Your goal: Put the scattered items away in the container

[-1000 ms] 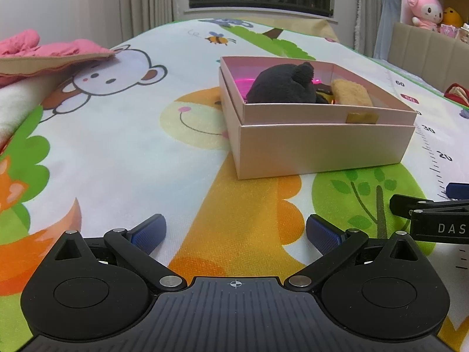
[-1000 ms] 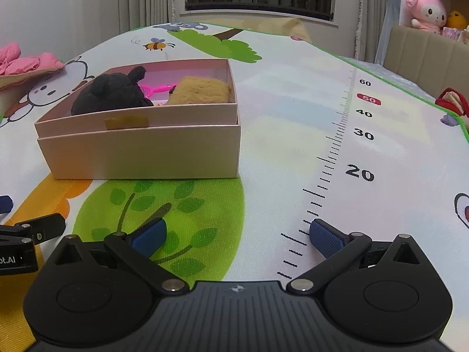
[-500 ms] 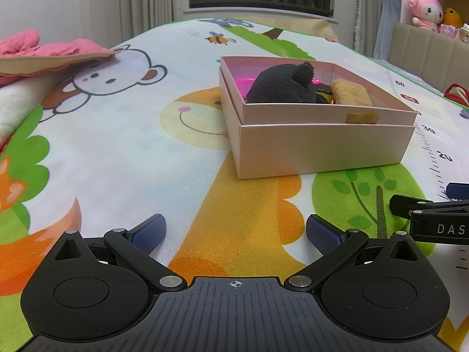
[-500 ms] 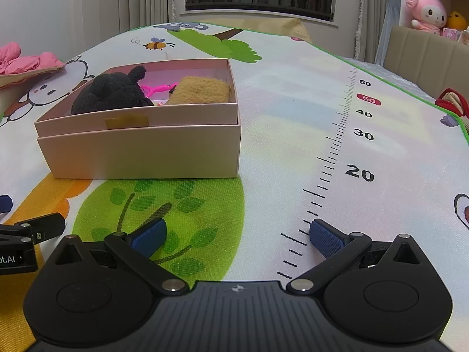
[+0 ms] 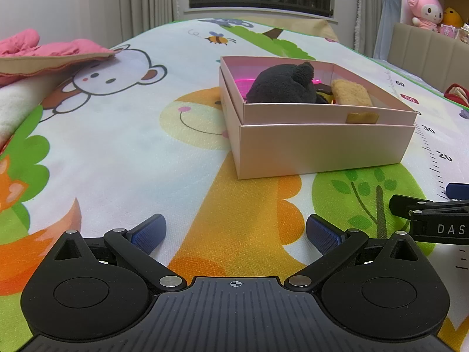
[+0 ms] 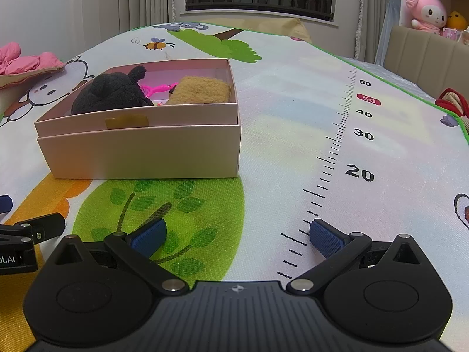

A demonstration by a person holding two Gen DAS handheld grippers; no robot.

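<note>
A pale pink cardboard box [image 5: 322, 146] [image 6: 140, 152] sits on the cartoon play mat. Inside it lie a black plush toy [image 5: 284, 86] [image 6: 111, 94], a tan plush piece [image 5: 351, 96] [image 6: 202, 91] and a bright pink plastic item [image 6: 158, 89]. My left gripper [image 5: 236, 233] rests low over the mat in front of the box, open with nothing between its blue pads. My right gripper [image 6: 237, 234] sits beside it to the right, also open and holding nothing. Each gripper shows at the edge of the other's view.
A pink padded garment [image 5: 52, 50] lies on a cushion at the far left. A beige sofa back [image 5: 425, 47] with plush toys [image 5: 425, 11] stands at the right. A red and beige object [image 6: 451, 102] lies at the mat's right edge. A window is behind.
</note>
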